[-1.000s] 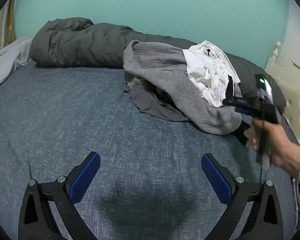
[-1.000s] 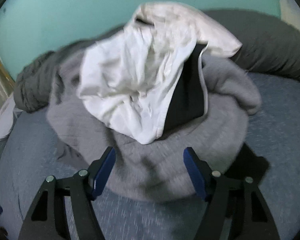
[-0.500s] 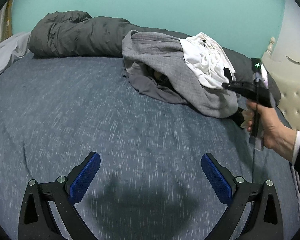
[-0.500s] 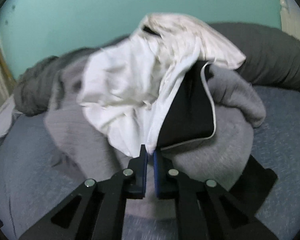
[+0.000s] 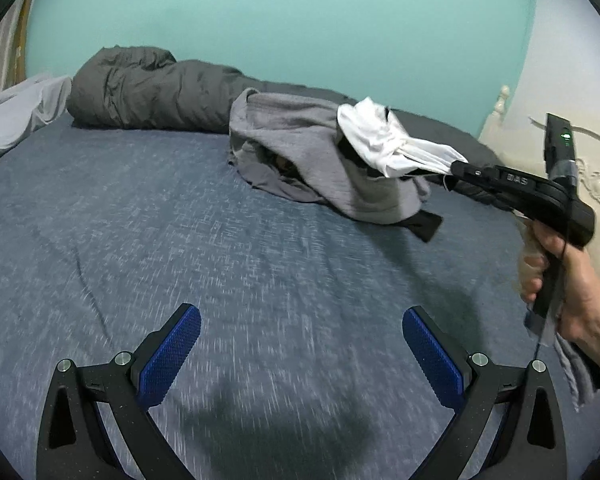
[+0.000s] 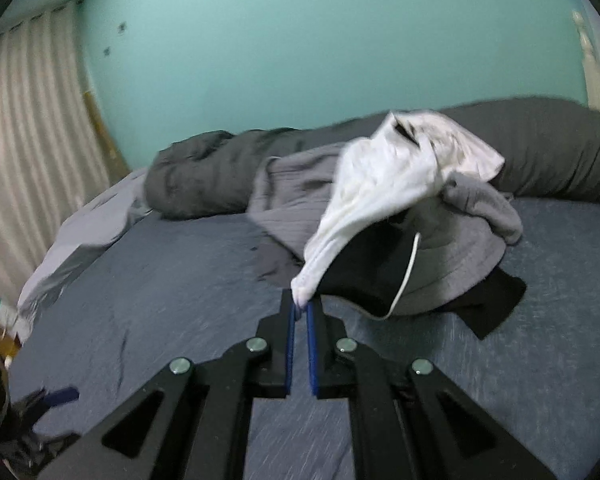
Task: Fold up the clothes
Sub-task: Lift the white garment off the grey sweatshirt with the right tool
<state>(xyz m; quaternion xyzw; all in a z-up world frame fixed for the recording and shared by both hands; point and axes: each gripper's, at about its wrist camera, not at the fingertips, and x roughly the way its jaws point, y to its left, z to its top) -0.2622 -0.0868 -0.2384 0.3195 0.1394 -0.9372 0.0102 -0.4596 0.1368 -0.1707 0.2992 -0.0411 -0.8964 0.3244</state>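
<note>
Mostly blue-grey bed sheet (image 5: pixel 180 220), teal wall (image 5: pixel 300 20), cream curtain (image 6: pixel 24 120)

Lower and left frame: bare blue bed sheet (image 5: pixel 180 220), free passage; clothes pile (image 5: pixel 300 160) blocks centre right; dark duvet (image 5: pixel 160 92) walls off the back.

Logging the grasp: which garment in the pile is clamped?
The white garment: its corner stretches into the right gripper, unlike the grey sweater beneath.

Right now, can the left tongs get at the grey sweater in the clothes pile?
Probably yes: the left tongs stand open over bare bedsheet, nothing between them and the grey sweater, though it lies well ahead.
</note>
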